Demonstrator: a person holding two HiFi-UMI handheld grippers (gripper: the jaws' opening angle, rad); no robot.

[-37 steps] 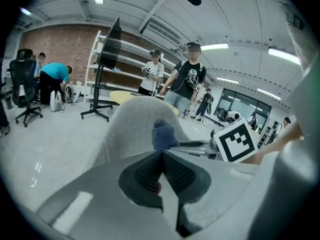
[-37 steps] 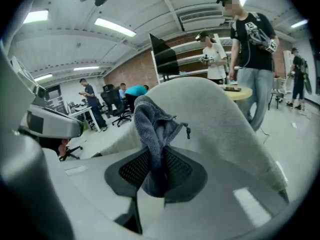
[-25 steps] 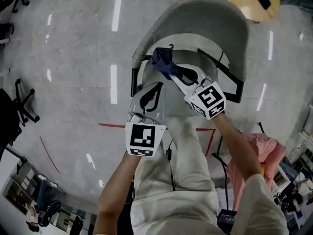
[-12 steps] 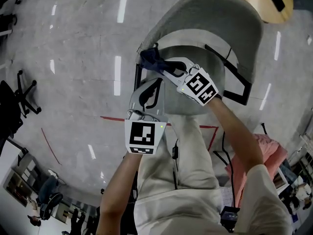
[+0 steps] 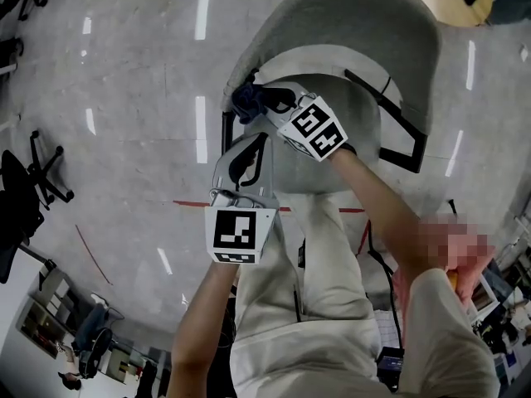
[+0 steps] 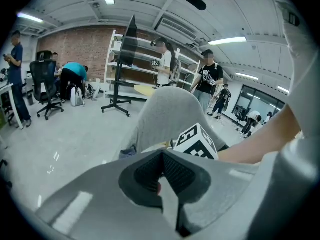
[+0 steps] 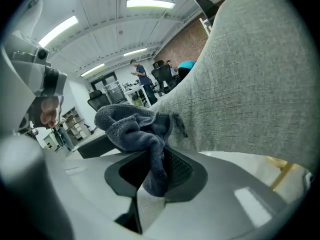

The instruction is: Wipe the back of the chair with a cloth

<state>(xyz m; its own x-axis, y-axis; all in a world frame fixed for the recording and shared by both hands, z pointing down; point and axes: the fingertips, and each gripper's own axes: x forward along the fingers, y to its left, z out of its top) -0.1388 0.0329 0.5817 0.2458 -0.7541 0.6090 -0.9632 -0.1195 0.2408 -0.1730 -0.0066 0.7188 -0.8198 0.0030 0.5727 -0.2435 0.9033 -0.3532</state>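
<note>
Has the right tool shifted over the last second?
Yes: the right tool, gripping the cloth, slid left toward the chair back's left edge.

Head view: I note grey polished floor [image 5: 124, 73] with bright strip-light reflections [image 5: 203, 7]. A red tape line [image 5: 195, 203] lies at centre left, and a second red line [image 5: 90, 255] slants at lower left. A black swivel-chair base [image 5: 33, 181] is at the left edge, and a tan wooden tabletop [image 5: 452, 2] at the top right.

Left gripper view: brick wall [image 6: 75, 44] at upper left, white shelving [image 6: 145, 69] just right of it, and a wheeled stand with a dark panel [image 6: 125, 64] in front. I count a black office chair [image 6: 42, 81], a person in teal [image 6: 75, 79] bent over, and two people standing [image 6: 165, 66] [image 6: 209, 81] by the shelving.
</note>
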